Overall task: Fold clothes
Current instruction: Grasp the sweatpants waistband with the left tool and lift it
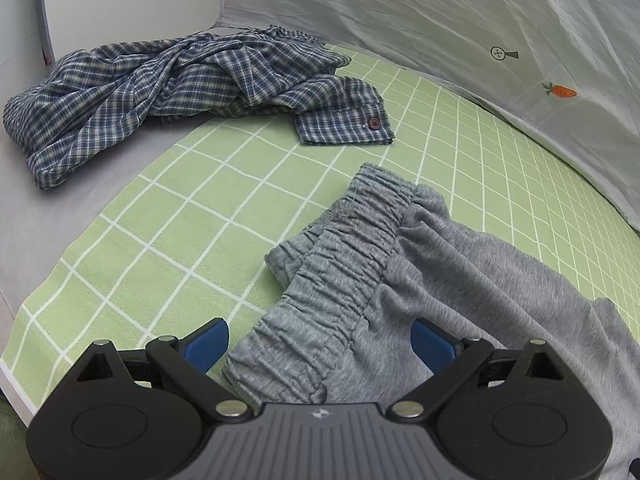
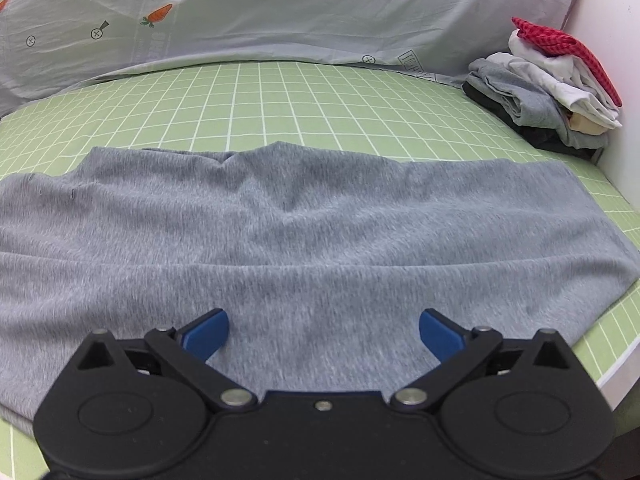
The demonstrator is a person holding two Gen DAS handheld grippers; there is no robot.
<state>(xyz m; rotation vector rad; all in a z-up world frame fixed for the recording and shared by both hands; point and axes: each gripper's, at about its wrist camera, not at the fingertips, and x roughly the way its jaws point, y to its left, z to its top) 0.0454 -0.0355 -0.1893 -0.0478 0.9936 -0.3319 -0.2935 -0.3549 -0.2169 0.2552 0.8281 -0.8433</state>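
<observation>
Grey sweatpants (image 1: 460, 264) lie on a green grid-patterned sheet (image 1: 192, 208). Their gathered elastic waistband (image 1: 352, 248) points away from me in the left wrist view. My left gripper (image 1: 320, 340) is open, its blue pads on either side of the waistband's near end, just above the cloth. In the right wrist view the grey legs (image 2: 304, 224) spread flat across the sheet (image 2: 280, 96). My right gripper (image 2: 324, 332) is open and empty, low over the near edge of the fabric.
A crumpled blue plaid shirt (image 1: 160, 84) lies at the far left. A stack of folded clothes (image 2: 544, 92) topped with red checked cloth sits at the far right against a white wall. A pale printed sheet (image 2: 280, 8) hangs behind.
</observation>
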